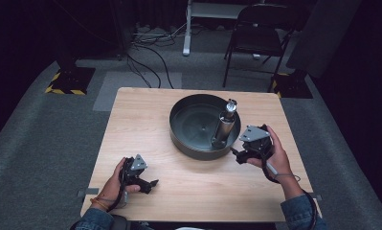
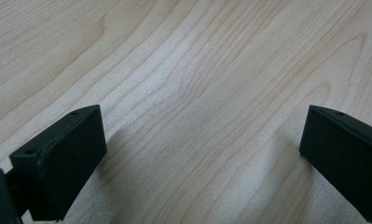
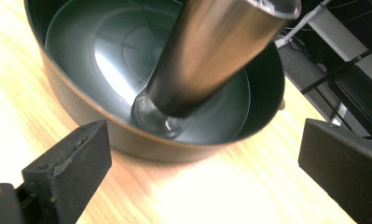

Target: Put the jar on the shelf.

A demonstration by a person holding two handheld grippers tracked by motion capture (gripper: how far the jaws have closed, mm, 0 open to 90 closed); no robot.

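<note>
A round dark metal pan (image 1: 188, 143) sits on the wooden table (image 1: 131, 120), right of centre. Inside it, near the right wall, stands a tall steel grinder-like cylinder (image 1: 224, 125) with a clear base. My right gripper (image 1: 237, 156) is held just outside the pan's near right rim, open, nothing between its jaws. In the right gripper view the cylinder (image 3: 207, 56) rises just beyond the pan's wall (image 3: 104, 126). My left gripper (image 1: 152, 183) rests low over the table near the front left, open, over bare wood (image 2: 197, 93).
A folding chair (image 1: 258, 36) stands on the carpet beyond the table. Cables (image 1: 150, 52) trail across the floor at the back. Two stand bases with yellow-black tape (image 1: 69, 81) flank the far corners.
</note>
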